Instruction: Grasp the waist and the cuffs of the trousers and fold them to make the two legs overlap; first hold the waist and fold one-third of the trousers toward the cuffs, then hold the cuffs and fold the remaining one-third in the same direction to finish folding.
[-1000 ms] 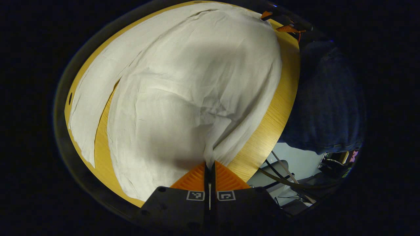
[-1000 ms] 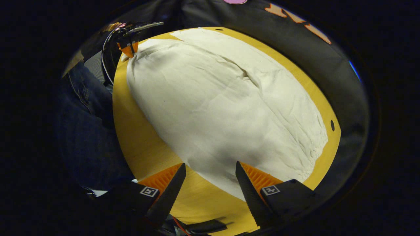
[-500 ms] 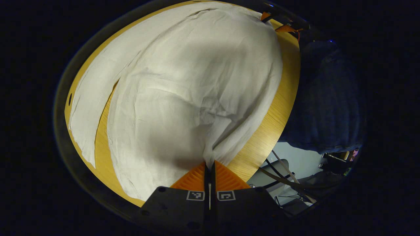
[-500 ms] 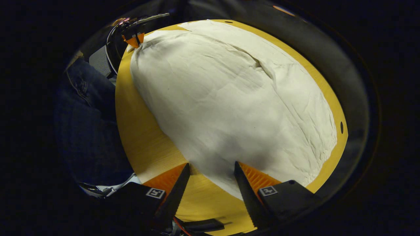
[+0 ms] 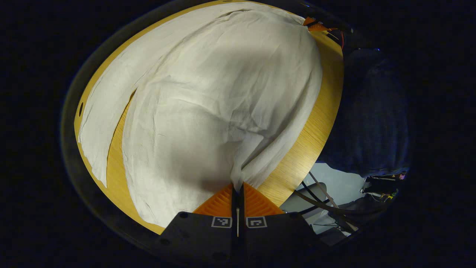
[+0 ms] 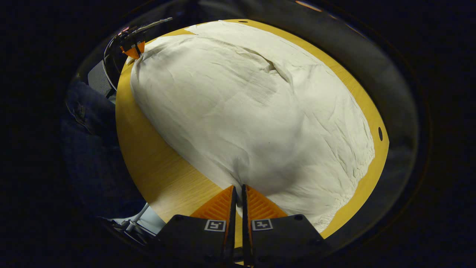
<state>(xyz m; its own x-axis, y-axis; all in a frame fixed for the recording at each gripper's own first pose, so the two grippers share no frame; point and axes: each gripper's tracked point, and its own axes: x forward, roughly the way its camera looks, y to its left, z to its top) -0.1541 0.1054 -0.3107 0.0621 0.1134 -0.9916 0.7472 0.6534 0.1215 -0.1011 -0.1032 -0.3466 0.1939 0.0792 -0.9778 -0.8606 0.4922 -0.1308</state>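
Right gripper view: trousers (image 6: pixel 253 108) (tabletop (image 6: pixel 163 178))

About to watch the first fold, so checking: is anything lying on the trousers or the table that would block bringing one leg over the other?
Nothing visible does. The trousers lie spread on the table with no other object on them. The left gripper and right gripper each pinch an edge of the cloth.

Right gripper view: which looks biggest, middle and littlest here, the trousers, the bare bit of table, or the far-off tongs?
1. Trousers: biggest, spread over most of the table.
2. Bare table: the wooden strip beside them.
3. Far-off left tongs: littlest, though being far from the camera shrinks them.
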